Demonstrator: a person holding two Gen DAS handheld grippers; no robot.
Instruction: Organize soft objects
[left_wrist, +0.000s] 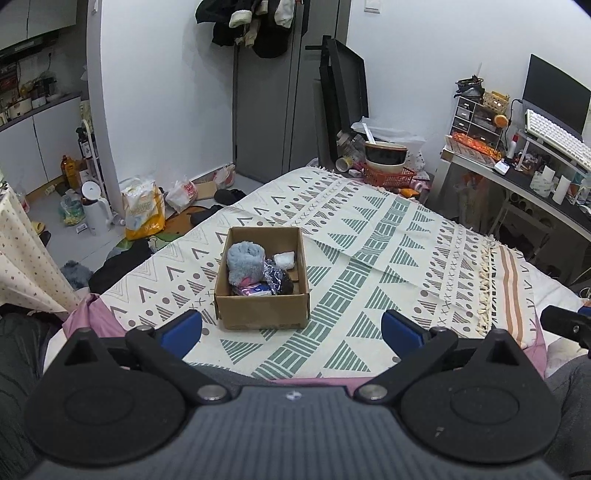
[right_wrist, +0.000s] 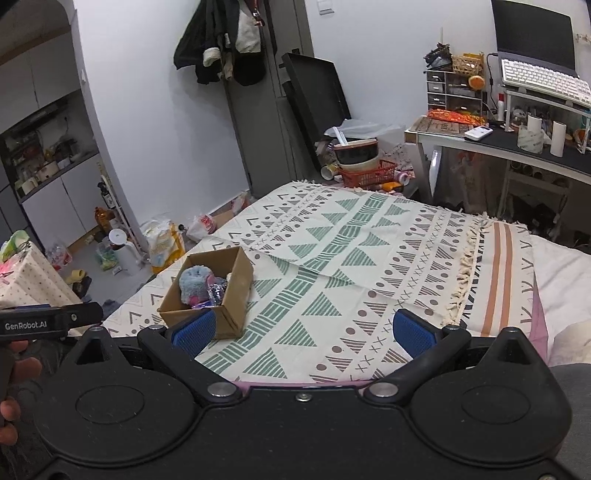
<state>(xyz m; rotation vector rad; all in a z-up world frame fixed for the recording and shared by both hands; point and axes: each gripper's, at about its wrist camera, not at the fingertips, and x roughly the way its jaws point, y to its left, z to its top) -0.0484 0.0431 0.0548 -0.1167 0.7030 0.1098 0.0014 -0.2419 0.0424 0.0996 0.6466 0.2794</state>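
Observation:
A cardboard box (left_wrist: 263, 312) stands on the patterned bedspread (left_wrist: 369, 236), a short way ahead of my left gripper (left_wrist: 291, 328), which is open and holds nothing. Inside lie a fluffy grey-blue roll (left_wrist: 244, 260), a white soft bundle (left_wrist: 285, 259), a crinkled silver packet (left_wrist: 272, 277) and a pink-and-blue item (left_wrist: 253, 291). In the right wrist view the same box (right_wrist: 236, 291) sits to the left, just beyond the left fingertip (right_wrist: 194, 334) of my open, empty right gripper (right_wrist: 303, 332). The fluffy roll (right_wrist: 195, 286) shows inside it.
A desk (left_wrist: 532, 192) with keyboard and monitor stands at the right, a red basket with bowls (left_wrist: 388, 170) beyond the bed's far end. Bags and a white jug (left_wrist: 94, 208) litter the floor at left. The left device (right_wrist: 48, 319) and a hand (right_wrist: 14, 373) show at left.

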